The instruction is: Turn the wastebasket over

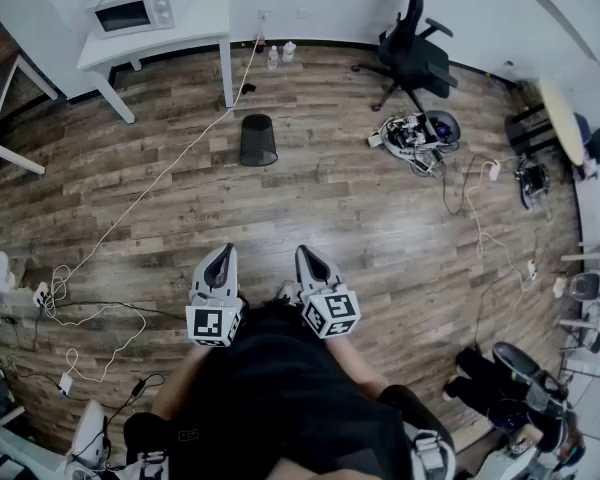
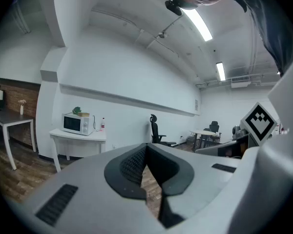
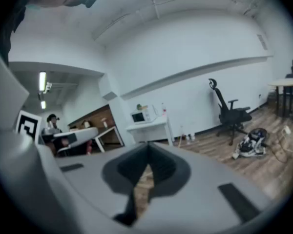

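A black mesh wastebasket (image 1: 259, 140) stands with its wide rim on the wooden floor, well ahead of me near the white table's leg. My left gripper (image 1: 220, 255) and right gripper (image 1: 307, 255) hang side by side close to my body, far short of the basket. Both are shut with nothing between the jaws. In the left gripper view the left gripper (image 2: 146, 146) points nearly level into the room. In the right gripper view the right gripper (image 3: 148, 146) tilts slightly down. The basket is hidden behind the jaws in both gripper views.
A white table (image 1: 195, 23) with a microwave (image 1: 132, 12) stands at the back left. A black office chair (image 1: 417, 58) and a heap of gear (image 1: 412, 133) lie to the right. White cables (image 1: 130, 213) trail across the floor on the left, with a power strip (image 1: 42, 294).
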{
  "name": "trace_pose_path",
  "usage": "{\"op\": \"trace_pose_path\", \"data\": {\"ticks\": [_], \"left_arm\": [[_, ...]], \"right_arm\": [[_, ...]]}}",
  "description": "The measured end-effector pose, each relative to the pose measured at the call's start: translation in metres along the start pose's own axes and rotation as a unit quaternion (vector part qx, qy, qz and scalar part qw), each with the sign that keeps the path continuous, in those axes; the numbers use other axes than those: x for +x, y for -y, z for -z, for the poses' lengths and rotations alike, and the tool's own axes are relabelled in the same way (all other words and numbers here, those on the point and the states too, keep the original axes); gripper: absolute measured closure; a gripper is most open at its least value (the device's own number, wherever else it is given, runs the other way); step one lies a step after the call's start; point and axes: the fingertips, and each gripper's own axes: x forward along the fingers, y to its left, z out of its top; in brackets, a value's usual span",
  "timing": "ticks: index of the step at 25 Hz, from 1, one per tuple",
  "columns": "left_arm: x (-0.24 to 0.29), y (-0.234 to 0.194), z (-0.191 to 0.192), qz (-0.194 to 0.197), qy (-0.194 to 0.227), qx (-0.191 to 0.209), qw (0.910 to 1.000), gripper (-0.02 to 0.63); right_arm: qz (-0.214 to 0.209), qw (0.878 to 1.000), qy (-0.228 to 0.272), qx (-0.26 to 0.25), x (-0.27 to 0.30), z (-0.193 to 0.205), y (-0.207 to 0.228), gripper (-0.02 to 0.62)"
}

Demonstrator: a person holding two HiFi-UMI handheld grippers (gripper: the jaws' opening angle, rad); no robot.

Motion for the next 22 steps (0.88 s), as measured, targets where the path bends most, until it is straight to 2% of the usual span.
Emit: {"op": "trace_pose_path", "data": {"ticks": [9, 17, 22], "left_arm": [[0.002, 0.0, 0.012, -0.002, -0.011, 0.008, 0.9999, 0.575], [0.006, 0.014, 0.015, -0.002, -0.014, 0.017, 0.9998, 0.575], [0.011, 0.033, 0.018, -0.006, -0.021, 0.007, 0.9997, 0.575]], "right_arm": [[-0.003, 1.0, 0.002, 0.009, 0.002, 0.002, 0.002, 0.563], [-0.003, 1.0, 0.017, 0.025, -0.008, -0.002, 0.016, 0.563], [-0.003, 1.0, 0.015, 0.023, -0.018, -0.003, 0.032, 0.563]]}}
